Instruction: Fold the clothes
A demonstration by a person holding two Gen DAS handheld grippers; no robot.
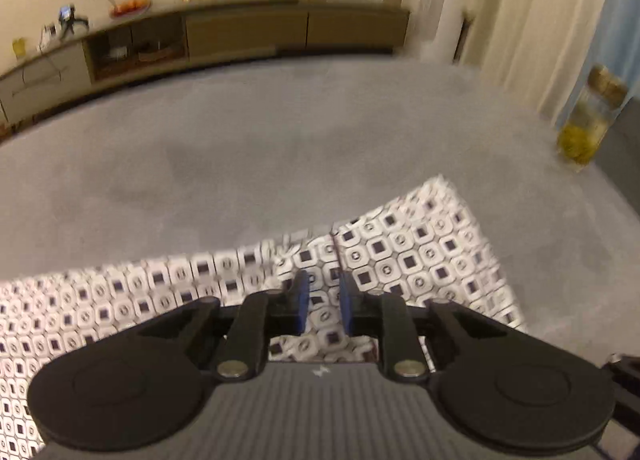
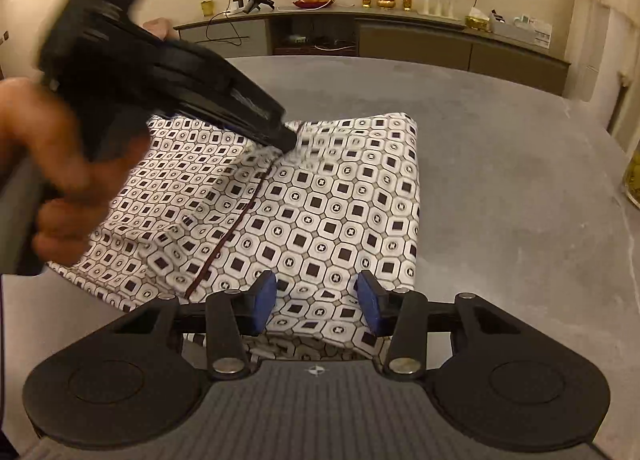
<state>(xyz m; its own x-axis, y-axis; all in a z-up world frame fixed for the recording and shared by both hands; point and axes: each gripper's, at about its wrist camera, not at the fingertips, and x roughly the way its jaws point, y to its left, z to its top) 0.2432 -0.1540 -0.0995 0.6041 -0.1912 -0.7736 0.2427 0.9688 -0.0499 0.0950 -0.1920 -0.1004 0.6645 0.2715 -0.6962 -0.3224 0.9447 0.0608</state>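
A white garment with a black square-and-octagon print [image 2: 320, 212] lies folded on the grey table [image 2: 500, 180], a dark seam running down its middle. It also shows in the left wrist view [image 1: 400, 260]. My left gripper [image 1: 324, 300] hovers over the garment near the seam, jaws a little apart and empty. In the right wrist view the left gripper [image 2: 286, 138] comes in from the upper left, held by a hand [image 2: 60, 164], its tip over the cloth's far part. My right gripper [image 2: 316, 304] is open over the garment's near edge, cloth lying between its blue pads [image 2: 264, 300].
A long low cabinet [image 2: 400, 40] with jars, a fruit bowl and boxes stands beyond the table. A glass jar with yellow contents [image 1: 588, 120] stands at the table's right edge by the curtains [image 1: 540, 20].
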